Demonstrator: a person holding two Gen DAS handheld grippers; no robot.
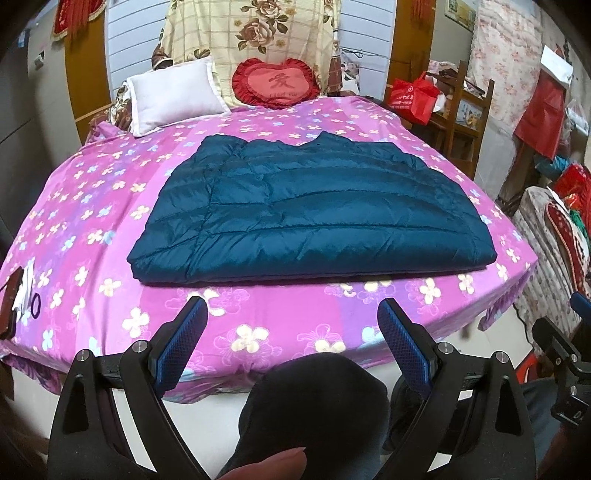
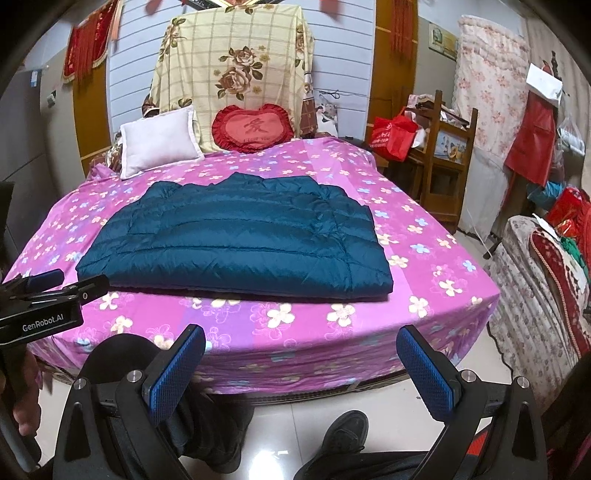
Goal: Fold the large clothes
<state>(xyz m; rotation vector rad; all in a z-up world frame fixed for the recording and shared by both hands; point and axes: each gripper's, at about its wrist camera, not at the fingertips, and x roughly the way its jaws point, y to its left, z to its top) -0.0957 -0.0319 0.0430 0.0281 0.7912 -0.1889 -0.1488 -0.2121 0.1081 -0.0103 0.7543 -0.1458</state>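
Teal quilted jacket (image 1: 306,210) lies flat on the bed, folded into a broad rectangle with its sleeves tucked in, its collar edge toward the headboard and its lower hem close to the near edge of the mattress. It rests on a pink floral sheet (image 1: 92,236) that covers the whole bed and hangs over the near side. The left gripper (image 1: 291,314) hovers in front of the bed's near edge, clear of the jacket, with its blue-padded fingers spread wide apart and nothing between them. The right gripper (image 2: 301,341) is held likewise before the bed, off the jacket, its two fingers also standing well apart and empty. In the right wrist view the left gripper's body shows at the left edge, level with the jacket's near left corner but not touching it. At the head of the bed a white pillow (image 1: 177,96) leans toward the left and a red heart-shaped cushion (image 1: 277,85) sits beside it, both in front of a cream rose-print cloth (image 1: 251,33) draped upright. To the right of the bed stands a wooden chair (image 2: 443,147) with a red bag (image 2: 395,134) next to it. Below the grippers, the person's dark trouser legs and a dark shoe (image 2: 347,432) stand on the pale tiled floor (image 2: 406,391).
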